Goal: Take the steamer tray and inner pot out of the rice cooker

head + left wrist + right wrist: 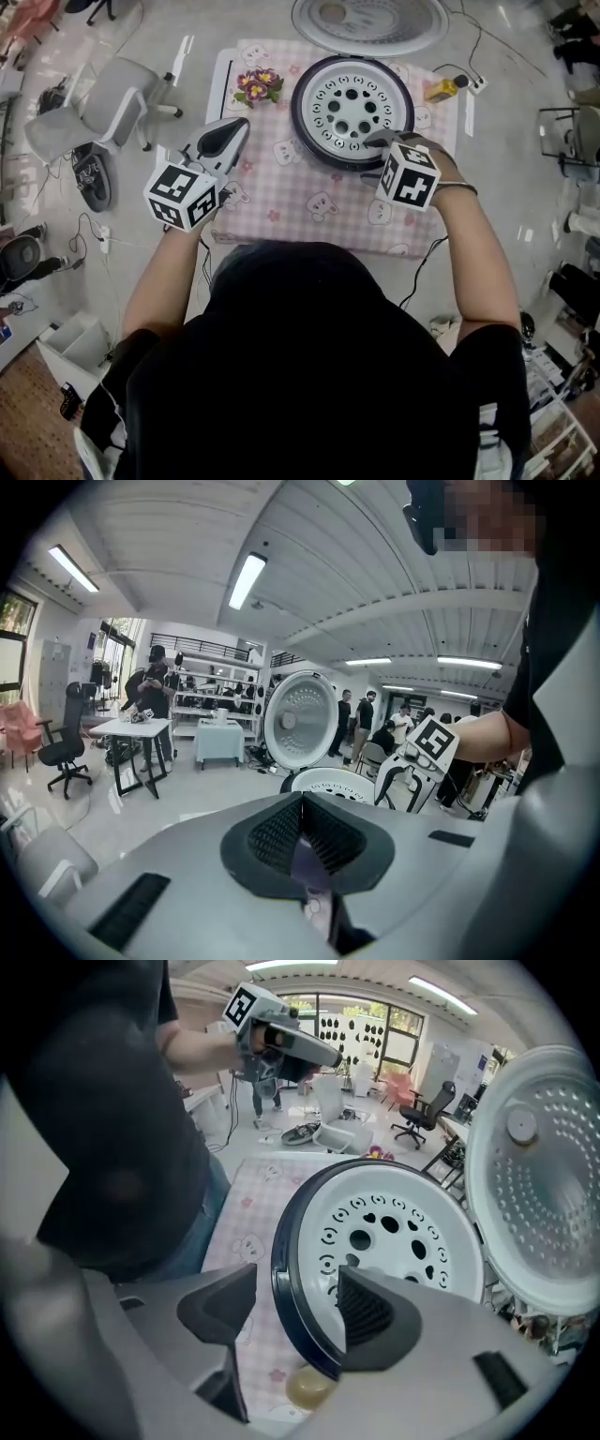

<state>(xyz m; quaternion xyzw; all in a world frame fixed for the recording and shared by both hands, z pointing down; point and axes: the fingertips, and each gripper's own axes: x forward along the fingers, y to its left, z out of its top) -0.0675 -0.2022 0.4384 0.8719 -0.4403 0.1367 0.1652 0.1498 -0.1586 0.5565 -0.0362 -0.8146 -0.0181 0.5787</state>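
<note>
- A person in a dark top is seen from above at the near edge, with both forearms reaching out over the table
- The left gripper is held at the left above the pink checked cloth; its jaws are pressed together with nothing pinched between them, as shown in the left gripper view
- The right gripper is tipped steeply down at the near right edge of the rice cooker; its jaws are spread wide
- In the right gripper view the cooker's dark rim is seen between the spread jaws, one jaw outside the rim and the other over the tray; the pads are not pressed on anything
- The white steamer tray is seated inside the cooker, level, its holes facing up
- A small bunch of flowers is placed on the cloth just left of the cooker
- The cooker's lid is swung open on the far side
- A grey office chair is seen on the floor to the far left
</note>
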